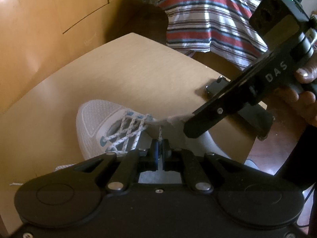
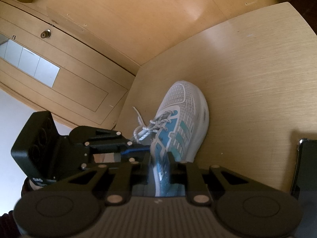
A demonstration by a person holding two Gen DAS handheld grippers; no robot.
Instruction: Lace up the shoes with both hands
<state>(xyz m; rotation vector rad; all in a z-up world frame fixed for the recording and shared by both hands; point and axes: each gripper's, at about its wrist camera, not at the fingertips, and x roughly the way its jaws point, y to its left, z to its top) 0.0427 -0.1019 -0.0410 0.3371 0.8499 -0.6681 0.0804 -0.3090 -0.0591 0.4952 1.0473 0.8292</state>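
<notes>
A white mesh shoe (image 1: 93, 123) with blue stripes lies on the wooden table (image 1: 138, 69), toe pointing away. Its white speckled lace (image 1: 128, 129) criss-crosses the eyelets. At the bottom of the left wrist view my left gripper (image 1: 159, 145) is shut on a lace strand (image 1: 160, 132) that rises from its fingers. My right gripper (image 1: 188, 129) reaches in from the right at the shoe's collar. In the right wrist view the shoe (image 2: 186, 107) stands on edge, and the right gripper (image 2: 160, 158) is shut on its blue and white side wall. The left gripper (image 2: 141, 146) sits at the lace loops (image 2: 150, 127).
A black phone (image 1: 216, 85) lies on the table's right edge, also as a dark slab (image 2: 307, 168). A striped cloth (image 1: 208, 23) hangs beyond the table. Wooden cabinet doors (image 2: 69, 79) stand close behind. A hand (image 1: 305, 91) grips the right tool's handle.
</notes>
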